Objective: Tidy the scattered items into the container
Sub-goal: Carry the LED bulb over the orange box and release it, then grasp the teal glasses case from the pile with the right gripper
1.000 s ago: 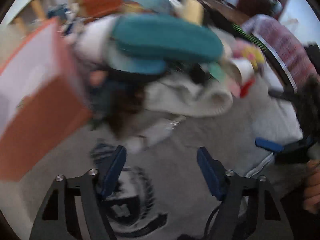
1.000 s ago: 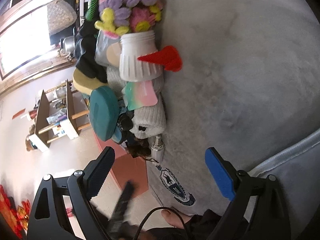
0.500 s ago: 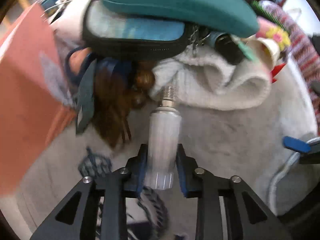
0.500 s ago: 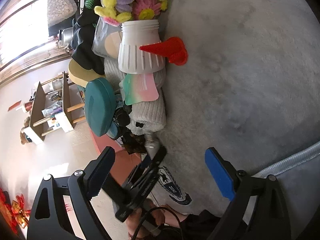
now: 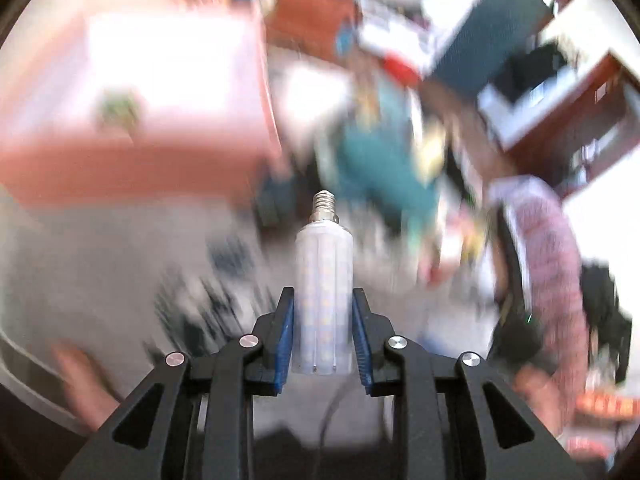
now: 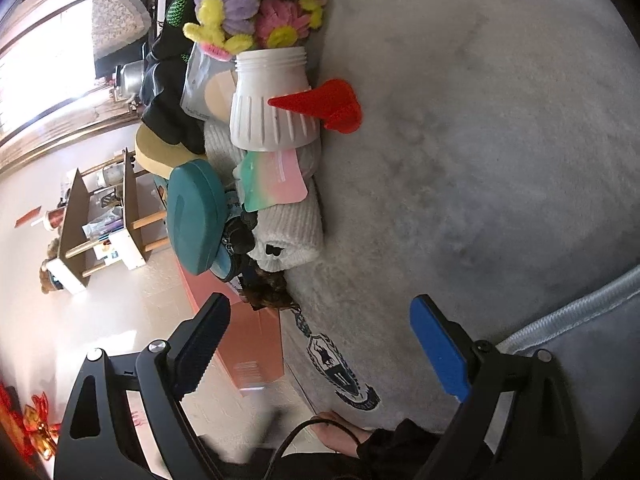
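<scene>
Jaws of the left gripper [image 5: 322, 336] are clamped on a corn-style LED bulb [image 5: 324, 280], their blue pads pressed to either side of its lower body, while the right gripper [image 6: 320, 346] hangs spread wide with nothing between its pads.

By my reading the task is barely begun. The bulb is lifted off the grey blanket [image 6: 480, 140] and seems to be in transit toward the pink box [image 5: 132, 128], which fills the upper left of the left wrist view; that view is heavily smeared, so I cannot tell whether anything lies inside the box yet. The pile [image 6: 260, 140] along the blanket's edge looks untouched: a white ribbed jar [image 6: 272, 104] with yarn flowers, a red plastic piece [image 6: 324, 106], a teal oval case [image 6: 196, 216], a folded cream knit [image 6: 292, 232], a pastel card [image 6: 272, 178]. All of that is left to move.

The bulb itself is a frosted white cylinder with rows of small yellowish LED chips showing through, and a narrow silver screw base pointing away from the camera. It stands straight between the pads, gripped well below its middle.
</scene>
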Demonstrator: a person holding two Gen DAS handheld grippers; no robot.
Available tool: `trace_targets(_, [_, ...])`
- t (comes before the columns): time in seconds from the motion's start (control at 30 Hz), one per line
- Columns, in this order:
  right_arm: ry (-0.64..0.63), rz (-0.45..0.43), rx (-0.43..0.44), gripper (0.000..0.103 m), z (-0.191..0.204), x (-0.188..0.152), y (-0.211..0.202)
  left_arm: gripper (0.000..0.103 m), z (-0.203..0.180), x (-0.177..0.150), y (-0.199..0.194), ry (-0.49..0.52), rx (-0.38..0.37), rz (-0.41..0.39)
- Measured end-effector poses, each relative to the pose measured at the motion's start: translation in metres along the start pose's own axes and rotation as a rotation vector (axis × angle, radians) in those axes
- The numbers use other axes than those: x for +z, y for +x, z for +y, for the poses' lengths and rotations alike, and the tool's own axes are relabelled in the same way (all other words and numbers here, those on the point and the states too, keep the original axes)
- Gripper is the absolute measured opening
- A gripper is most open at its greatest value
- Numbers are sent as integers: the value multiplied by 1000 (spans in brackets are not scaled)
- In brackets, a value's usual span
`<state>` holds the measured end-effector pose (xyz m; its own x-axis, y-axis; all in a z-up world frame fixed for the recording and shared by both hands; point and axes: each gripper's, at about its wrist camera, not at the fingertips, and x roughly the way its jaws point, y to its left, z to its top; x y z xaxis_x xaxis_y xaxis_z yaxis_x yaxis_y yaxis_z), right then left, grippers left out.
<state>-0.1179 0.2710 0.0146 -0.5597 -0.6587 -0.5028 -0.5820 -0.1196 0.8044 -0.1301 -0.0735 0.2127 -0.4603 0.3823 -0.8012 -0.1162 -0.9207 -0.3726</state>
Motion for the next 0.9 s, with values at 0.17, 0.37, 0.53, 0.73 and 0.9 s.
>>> trace_targets(0.17, [6,1,5,93,1,2,2,103,50,101,-86,-103,174,-264])
trace_targets(0.37, [19,-2,32,93,0,1,2,103,73,50,-69,-154,205,-146])
trace_targets(0.53, [-41,4,115,93,14,-4,2,102,62,-66,34,-133,170,139])
trace_targets(0.73, [-144,56,292,71,46,-20,18,97,72,-106,107,-264,149,336])
trace_targets(0.9, [-178,54,348,65,76,-23,60,97,71,-95,98,-275,137,262])
